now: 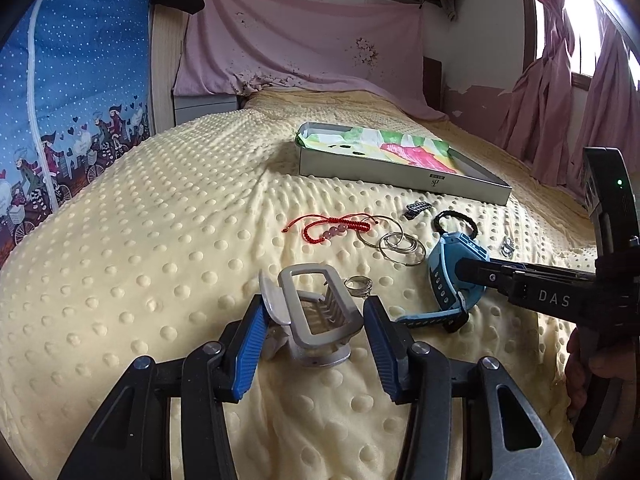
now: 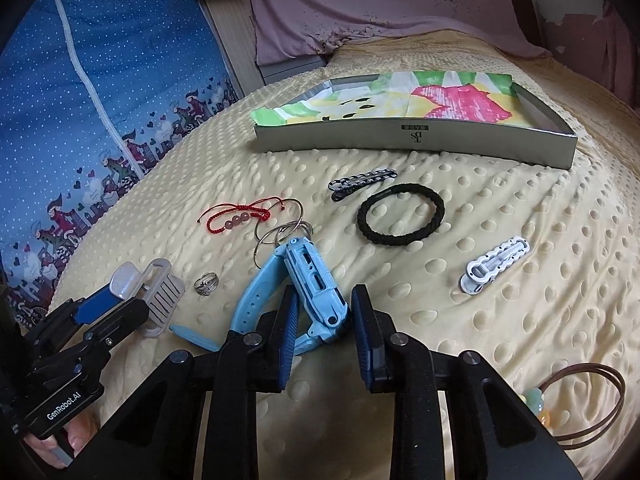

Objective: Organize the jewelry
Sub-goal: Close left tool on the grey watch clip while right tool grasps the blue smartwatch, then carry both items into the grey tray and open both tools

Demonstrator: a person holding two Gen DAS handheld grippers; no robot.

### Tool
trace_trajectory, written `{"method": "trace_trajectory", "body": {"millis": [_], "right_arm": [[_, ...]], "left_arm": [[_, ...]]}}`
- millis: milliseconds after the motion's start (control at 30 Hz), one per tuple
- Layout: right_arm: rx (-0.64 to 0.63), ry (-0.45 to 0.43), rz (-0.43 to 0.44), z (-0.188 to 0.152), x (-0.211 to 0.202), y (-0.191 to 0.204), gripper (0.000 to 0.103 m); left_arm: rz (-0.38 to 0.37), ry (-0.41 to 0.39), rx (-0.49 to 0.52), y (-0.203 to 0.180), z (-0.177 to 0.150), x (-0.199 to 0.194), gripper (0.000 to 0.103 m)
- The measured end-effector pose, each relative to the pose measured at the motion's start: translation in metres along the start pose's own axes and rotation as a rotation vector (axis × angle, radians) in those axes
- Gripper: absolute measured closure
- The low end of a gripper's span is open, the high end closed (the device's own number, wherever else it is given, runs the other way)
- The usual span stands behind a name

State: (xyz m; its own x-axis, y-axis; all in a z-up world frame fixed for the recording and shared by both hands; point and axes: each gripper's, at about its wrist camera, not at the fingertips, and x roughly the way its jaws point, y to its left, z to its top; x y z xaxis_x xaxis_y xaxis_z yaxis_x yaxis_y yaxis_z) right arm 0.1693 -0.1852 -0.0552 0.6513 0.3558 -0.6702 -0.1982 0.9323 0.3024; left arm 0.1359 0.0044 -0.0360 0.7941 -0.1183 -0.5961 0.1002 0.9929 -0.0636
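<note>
Two grippers, jaws wide: left gripper (image 1: 316,332) astride grey hair claw (image 1: 316,316), right gripper (image 2: 325,324) astride blue watch (image 2: 308,284); silver ring (image 2: 206,283) between, bed (image 1: 140,260).

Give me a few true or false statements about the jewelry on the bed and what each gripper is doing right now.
1. The box holds only a colorful paper lining. True.
2. The left gripper brackets a grey hair claw clip. True; its fingers are open around the clip.
3. The blue watch is already in the box. False; it lies on the blanket, between the open fingers of the right gripper.
4. The black braided bracelet sits around the red cord bracelet. False; they lie apart.
5. The silver ring lies between clip and watch. True.
</note>
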Motion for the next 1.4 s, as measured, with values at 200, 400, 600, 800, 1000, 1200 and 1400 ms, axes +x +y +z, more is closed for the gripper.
{"method": "trace_trajectory", "body": {"millis": [200, 400, 600, 800, 1000, 1200, 1400], "right_arm": [[0.010, -0.031, 0.018, -0.007, -0.008, 0.000, 0.081], [0.026, -0.055, 0.021, -0.011, -0.015, -0.003, 0.083], [0.053, -0.077, 0.016, -0.013, -0.020, -0.008, 0.085], [0.072, -0.134, 0.019, -0.015, -0.032, -0.011, 0.085], [0.110, -0.217, 0.022, -0.015, -0.051, -0.017, 0.085], [0.181, -0.261, -0.004, 0.008, -0.067, -0.038, 0.085], [0.196, -0.270, -0.068, 0.058, -0.070, -0.066, 0.085]], "left_arm": [[-0.009, -0.009, 0.007, -0.001, -0.004, -0.004, 0.057], [0.027, 0.028, 0.057, -0.009, -0.008, -0.001, 0.057], [0.031, 0.040, 0.063, -0.009, -0.009, -0.001, 0.058], [-0.014, -0.012, 0.023, -0.005, -0.009, -0.011, 0.058], [-0.048, -0.088, 0.009, -0.012, -0.002, -0.025, 0.058], [-0.074, -0.133, -0.016, -0.014, 0.025, -0.025, 0.058], [-0.122, -0.160, -0.022, -0.029, 0.071, 0.006, 0.058]]}}
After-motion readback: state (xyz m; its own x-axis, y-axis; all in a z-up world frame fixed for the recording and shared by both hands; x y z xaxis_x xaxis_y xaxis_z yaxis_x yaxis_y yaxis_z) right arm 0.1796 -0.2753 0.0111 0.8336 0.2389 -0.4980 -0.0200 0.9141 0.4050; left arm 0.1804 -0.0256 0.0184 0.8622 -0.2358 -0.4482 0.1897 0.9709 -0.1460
